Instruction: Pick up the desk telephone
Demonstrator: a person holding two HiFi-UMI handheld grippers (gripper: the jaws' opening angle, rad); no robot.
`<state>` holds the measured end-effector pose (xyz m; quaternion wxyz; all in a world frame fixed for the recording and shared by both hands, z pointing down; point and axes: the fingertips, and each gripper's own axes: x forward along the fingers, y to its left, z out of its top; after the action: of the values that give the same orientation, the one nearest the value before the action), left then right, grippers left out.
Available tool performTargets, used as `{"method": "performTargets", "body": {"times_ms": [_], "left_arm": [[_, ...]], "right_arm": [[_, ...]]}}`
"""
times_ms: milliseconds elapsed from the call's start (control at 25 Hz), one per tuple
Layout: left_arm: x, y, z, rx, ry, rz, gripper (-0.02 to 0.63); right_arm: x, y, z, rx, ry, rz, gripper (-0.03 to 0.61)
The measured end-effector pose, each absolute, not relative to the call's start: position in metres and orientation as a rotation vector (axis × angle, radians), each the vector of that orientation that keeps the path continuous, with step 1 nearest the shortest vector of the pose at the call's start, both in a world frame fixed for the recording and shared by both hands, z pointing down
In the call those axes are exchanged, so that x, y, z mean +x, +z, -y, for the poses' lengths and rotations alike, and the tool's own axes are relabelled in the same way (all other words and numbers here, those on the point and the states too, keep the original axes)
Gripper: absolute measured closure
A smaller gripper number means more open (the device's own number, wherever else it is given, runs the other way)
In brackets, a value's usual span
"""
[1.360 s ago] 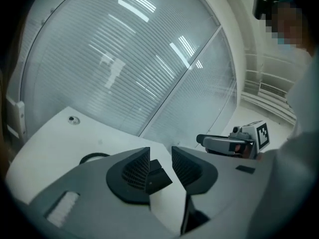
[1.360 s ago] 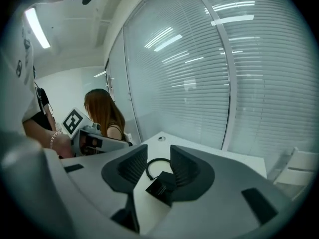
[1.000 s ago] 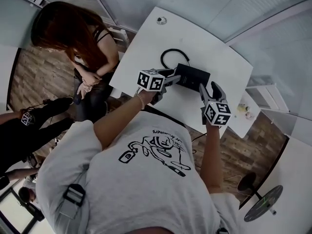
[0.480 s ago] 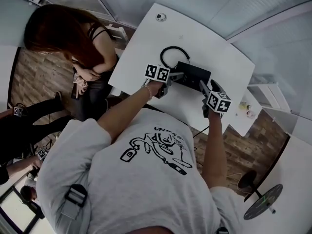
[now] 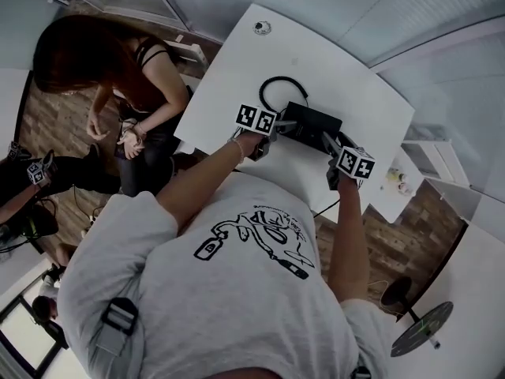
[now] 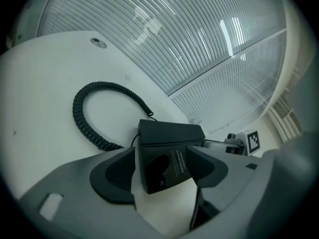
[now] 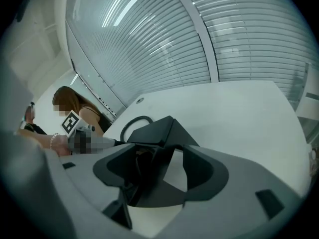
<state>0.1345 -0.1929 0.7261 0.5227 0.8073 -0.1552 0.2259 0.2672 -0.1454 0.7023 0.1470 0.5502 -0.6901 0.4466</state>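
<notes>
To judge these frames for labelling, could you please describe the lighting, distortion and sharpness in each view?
Head view: dim and muted, the black desk telephone shows little detail on the white table. Left gripper view: strong fisheye, dark corners, light streaks on the blinds. Right gripper view: same bowing, foreground soft.

Both arms reach forward and down. The left arm [image 5: 197,184] is bent at the elbow, and the right arm [image 5: 347,235] is nearly straight. Each hand holds its gripper tilted down, and the two point in towards each other.

The left gripper [image 5: 286,125] has just been opening. Its fingers [image 6: 117,176] stand wide apart with one end of the phone [image 6: 167,153] between them, and the pads do not clamp it.

The right gripper [image 5: 327,142] has also just been opening. Its fingers [image 7: 202,173] are spread wide either side of the phone's other end, without squeezing it.
</notes>
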Motion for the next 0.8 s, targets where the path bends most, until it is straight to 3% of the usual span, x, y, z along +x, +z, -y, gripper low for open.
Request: {"method": "performTargets", "body": {"times_ms": [600, 800], "left_arm": [[0.141, 0.734, 0.177, 1.921, 0.584, 0.380, 0.319], [0.145, 0.733, 0.181, 1.913, 0.569, 0.403, 0.347]], "right_arm": [[0.264, 0.693, 0.137, 1.579, 1.350, 1.987, 0.324], [0.250, 0.692, 0.133, 1.488, 1.446, 2.016, 0.324]]}}
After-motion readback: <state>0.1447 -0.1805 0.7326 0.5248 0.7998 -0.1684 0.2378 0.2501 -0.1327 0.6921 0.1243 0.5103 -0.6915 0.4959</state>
